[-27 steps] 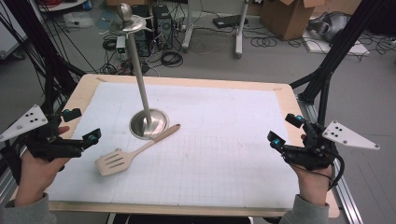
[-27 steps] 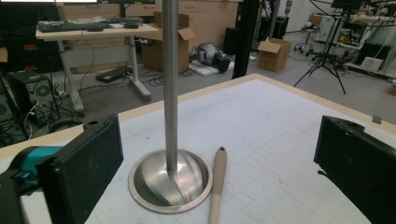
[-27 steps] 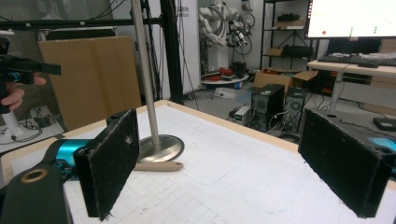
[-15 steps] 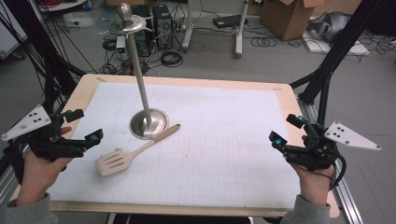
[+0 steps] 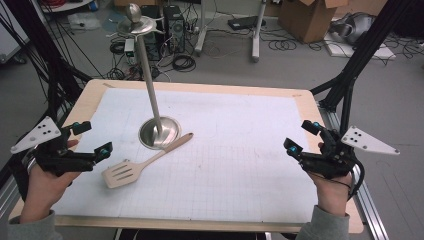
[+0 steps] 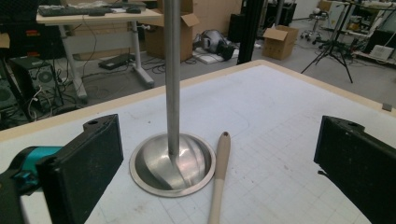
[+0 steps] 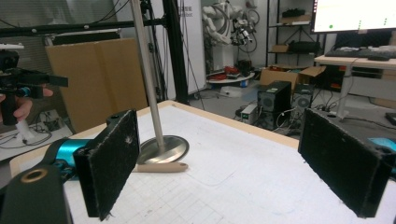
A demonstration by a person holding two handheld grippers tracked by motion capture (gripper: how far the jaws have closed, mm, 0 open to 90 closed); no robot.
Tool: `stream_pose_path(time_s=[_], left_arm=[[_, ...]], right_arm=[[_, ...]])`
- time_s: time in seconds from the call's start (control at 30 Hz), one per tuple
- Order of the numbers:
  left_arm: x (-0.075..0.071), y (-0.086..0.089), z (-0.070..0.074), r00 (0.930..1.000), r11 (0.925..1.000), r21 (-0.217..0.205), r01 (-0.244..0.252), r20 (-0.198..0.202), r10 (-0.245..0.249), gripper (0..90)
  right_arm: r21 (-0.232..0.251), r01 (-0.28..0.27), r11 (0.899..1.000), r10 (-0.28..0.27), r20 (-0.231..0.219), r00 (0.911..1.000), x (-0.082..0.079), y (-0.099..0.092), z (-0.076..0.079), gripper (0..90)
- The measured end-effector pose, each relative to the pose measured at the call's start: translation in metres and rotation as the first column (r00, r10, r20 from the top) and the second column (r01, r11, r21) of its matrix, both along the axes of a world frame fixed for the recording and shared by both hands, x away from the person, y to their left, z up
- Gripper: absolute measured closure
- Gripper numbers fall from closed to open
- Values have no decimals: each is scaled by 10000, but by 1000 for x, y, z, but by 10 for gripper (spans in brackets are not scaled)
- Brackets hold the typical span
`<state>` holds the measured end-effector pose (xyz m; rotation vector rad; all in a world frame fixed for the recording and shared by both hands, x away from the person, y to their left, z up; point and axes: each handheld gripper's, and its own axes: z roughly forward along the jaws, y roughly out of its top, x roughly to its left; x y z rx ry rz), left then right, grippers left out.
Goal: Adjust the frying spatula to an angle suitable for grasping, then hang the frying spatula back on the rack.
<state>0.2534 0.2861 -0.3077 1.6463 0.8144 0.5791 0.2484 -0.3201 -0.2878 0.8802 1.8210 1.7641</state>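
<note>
You find no readable text here; the monitor [image 7: 355,14] at upper right shows only blurred lines.

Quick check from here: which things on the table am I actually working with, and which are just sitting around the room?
In play:
- wooden slotted spatula, flat on the mat by the left gripper
- steel stand, its base touching the spatula handle
- right gripper, open, holding nothing

Lying about:
- cardboard box on the floor
- computer tower and cables behind the table
</note>
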Motion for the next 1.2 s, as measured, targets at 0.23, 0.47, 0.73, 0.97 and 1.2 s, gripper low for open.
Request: stream_pose_path(time_s=[0.23, 0.47, 0.73, 0.97, 1.2], left_arm=[[-2, -2, -3, 10000, 10000, 28, -25, -83, 25, 18], [7, -6, -14, 9992, 9998, 177, 100, -396, -93, 18], [16, -10, -20, 9982, 9991, 28, 428, -416, -427, 18], [24, -12, -25, 9971, 9985, -47, 542, -538, -544, 18], [28, -15, -30, 9960, 9981, -38, 609, -649, -610, 18]], right_arm=[[-107, -315, 9994, 314, -11, 9995, 6, 6, -1, 120], [-69, -291, 9996, 291, -55, 9996, 6, 4, -1, 120], [-98, -246, 9996, 246, -71, 9997, 0, 3, -2, 120], [-211, -254, 9995, 251, -145, 9996, -1, 4, -3, 120], [-274, -380, 9989, 372, -262, 9990, -1, 5, -5, 120]])
